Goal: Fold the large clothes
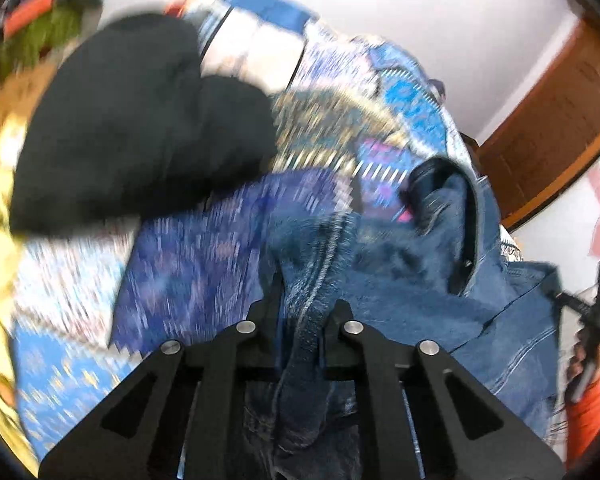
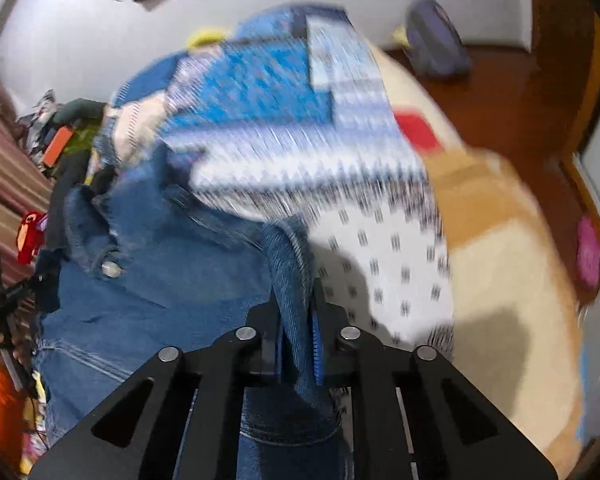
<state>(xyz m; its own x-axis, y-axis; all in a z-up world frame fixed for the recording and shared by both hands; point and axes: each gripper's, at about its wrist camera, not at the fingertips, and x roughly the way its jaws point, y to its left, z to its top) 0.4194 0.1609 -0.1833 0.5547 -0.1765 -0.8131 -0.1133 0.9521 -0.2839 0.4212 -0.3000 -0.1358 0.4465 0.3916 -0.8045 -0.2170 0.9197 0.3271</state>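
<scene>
Underneath everything lies the bed, spread with a busy blue patterned blanket (image 1: 68, 364) that fills most of both views; it is badly smeared by motion blur, so its print cannot be read closely. Heaped on it, toward the far left in the left wrist view, sits a black garment (image 1: 140, 120), soft and rumpled, apart from the work in hand.

Next in size is the task's piece, a blue denim garment (image 1: 420, 292), which looks like a jacket, since a metal button (image 2: 110, 269) shows on it in the right wrist view. It lies bunched on the blanket between the two claws, its collar or cuff area turned up.

Denim of this kind should handle as heavy and fairly stiff for cloth: it will hang rather than flutter, hold a crease, and is not slippery. Seams and hems are the thickest, firmest places, so they are likely the best spots to pinch, and both claws appear to have chosen just such edges.

The left claw (image 1: 304, 312) is closed tight on a stitched fold of the denim, which runs up between its fingers. The right claw (image 2: 296, 312) is likewise clamped shut on a ribbed-looking edge of the same garment, its blue pad pressed against the cloth.
</scene>
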